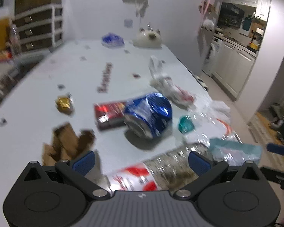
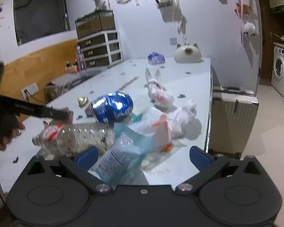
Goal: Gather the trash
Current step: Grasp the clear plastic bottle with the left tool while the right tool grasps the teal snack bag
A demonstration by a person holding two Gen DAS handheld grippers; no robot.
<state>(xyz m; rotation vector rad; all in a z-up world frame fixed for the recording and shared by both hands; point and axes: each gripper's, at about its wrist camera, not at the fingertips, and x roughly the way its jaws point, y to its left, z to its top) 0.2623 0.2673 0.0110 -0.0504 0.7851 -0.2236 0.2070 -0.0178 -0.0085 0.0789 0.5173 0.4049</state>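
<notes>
Both my tongs are spread wide, nothing held. Left tongs (image 1: 142, 160) hang over the near edge of the white surface (image 1: 47, 94), and the clear plastic bottle (image 1: 161, 166) lies on its side right between the blue pads, touching neither as far as I can tell; the frame is blurred. Its long axis runs roughly 8 to 2 o'clock in the left wrist view, red-label end toward me, so it crosses the gap at a slant and not square to it. Crushed blue can (image 1: 148, 115) sits at 12 o'clock beyond the bottle, red packet (image 1: 108, 115) just beside it at 11, torn brown cardboard (image 1: 66, 143) at 10, gold wrapper (image 1: 63, 104) farther out. Right tongs (image 2: 143, 158) hover over a teal-and-white plastic wrapper (image 2: 119, 157), which reaches in between the pads from 12 o'clock; white plastic bags (image 2: 172, 121) lie past it at 1. In the right view the bottle (image 2: 75, 136) is off at 10 o'clock, so the left tongs are clearly nearer to it. My guess: left takes the bottle after a small twist to square up, right takes the wrapper.
</notes>
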